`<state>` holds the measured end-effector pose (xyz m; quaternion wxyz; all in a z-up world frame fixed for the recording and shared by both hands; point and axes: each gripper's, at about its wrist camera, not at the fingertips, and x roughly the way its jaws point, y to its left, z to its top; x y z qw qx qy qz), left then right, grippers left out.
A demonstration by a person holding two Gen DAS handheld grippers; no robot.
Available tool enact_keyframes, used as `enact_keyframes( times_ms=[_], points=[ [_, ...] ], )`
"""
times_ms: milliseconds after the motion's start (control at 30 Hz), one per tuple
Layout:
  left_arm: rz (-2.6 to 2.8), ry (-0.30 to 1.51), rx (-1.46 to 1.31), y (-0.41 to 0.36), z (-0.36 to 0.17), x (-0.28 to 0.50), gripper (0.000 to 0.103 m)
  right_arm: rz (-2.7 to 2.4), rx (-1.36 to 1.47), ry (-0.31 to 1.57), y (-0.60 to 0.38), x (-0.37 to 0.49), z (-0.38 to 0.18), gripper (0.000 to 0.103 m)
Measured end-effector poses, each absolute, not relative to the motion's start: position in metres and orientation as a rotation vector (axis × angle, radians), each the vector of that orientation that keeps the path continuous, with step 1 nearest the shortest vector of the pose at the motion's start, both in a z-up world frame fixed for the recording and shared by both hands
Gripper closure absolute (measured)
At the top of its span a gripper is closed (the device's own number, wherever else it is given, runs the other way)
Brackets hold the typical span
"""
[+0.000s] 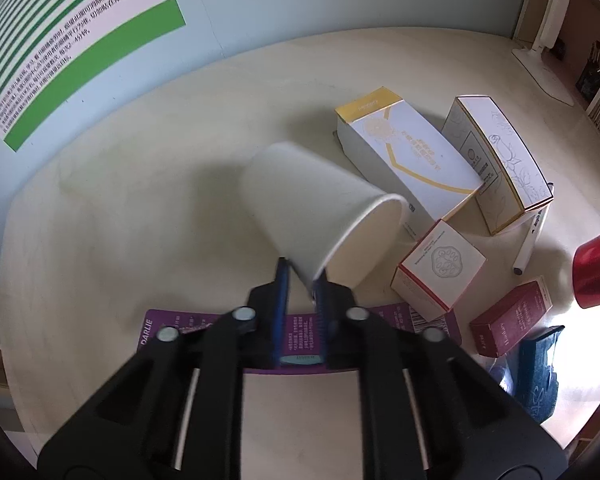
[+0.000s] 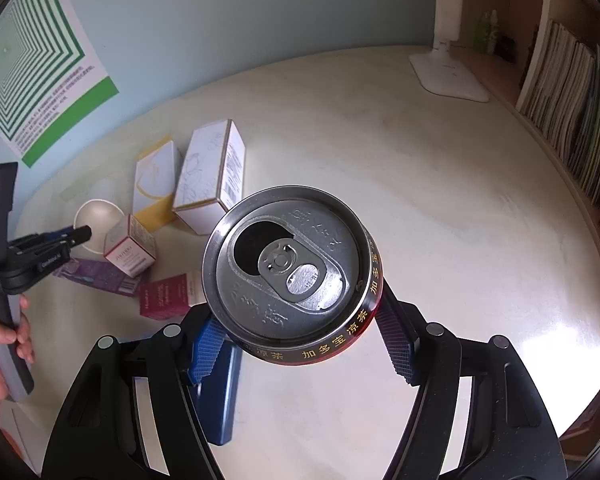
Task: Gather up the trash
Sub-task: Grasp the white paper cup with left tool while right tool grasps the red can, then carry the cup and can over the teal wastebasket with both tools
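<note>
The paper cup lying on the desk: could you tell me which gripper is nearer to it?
Left. The left gripper pinches the paper cup at its rim; the right gripper is off to the side, around the red can.

Paper cup: the white paper cup (image 1: 320,208) lies tilted, its rim pinched in the left claw (image 1: 303,276), left of the boxes.
Toothpaste box: the flat purple carton (image 1: 172,330) lies on the pale worktop (image 1: 140,208), under that claw.
Tall boxes: the gold-trimmed white carton (image 1: 408,160) and the rose-sketched white carton (image 1: 500,160) lie side by side behind the small white cube box (image 1: 440,264).
Dark red box (image 1: 512,316): right of the cube box.
Can: the opened red drink can (image 2: 288,268) sits between the right claw's (image 2: 304,344) pads, right of the boxes.
Lamp: the white lamp base (image 2: 448,74) stands at the far right of the worktop.
</note>
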<state>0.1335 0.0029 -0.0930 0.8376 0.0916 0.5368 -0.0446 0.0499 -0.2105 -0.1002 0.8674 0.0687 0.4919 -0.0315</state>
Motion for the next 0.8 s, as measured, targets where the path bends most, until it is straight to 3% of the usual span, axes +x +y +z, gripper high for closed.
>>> enact_keyframes(
  times_ms=[800],
  points=[
    [-0.145, 0.996, 0.118, 0.016, -0.039, 0.093, 0.101, -0.056, 0.127, 0.899, -0.200, 0.019, -0.058, 0.035]
  ],
)
